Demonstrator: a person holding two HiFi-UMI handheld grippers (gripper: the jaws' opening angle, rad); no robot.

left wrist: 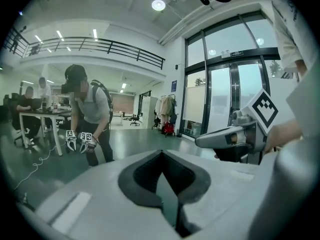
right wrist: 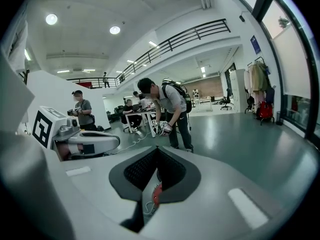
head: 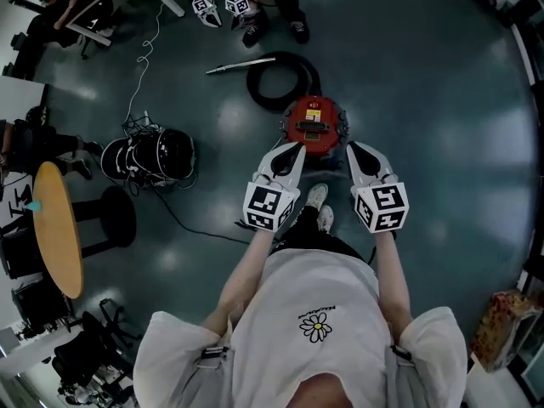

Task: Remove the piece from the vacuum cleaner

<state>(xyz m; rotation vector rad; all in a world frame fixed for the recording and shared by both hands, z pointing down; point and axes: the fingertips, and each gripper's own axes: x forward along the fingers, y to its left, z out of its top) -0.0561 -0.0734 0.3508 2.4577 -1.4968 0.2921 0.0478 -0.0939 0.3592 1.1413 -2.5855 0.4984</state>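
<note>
apparently the approach step: left tool (head: 293, 153) and right tool (head: 355, 151) hang clenched and empty over the vacuum cleaner (head: 315, 124), so next they need lowering and opening around its hose (head: 253, 85).

a round wooden tabletop (head: 58, 228) is sitting at the left with a black stool (head: 115, 218) standing just beside it, and a black bundle of gear (head: 151, 154) is lying on the grey floor (head: 442, 109) near them, its cables trailing out. another person (left wrist: 90, 109) is bending forward beside a white desk (left wrist: 42, 115), while coats are hanging on a rack (right wrist: 257, 81).
</note>
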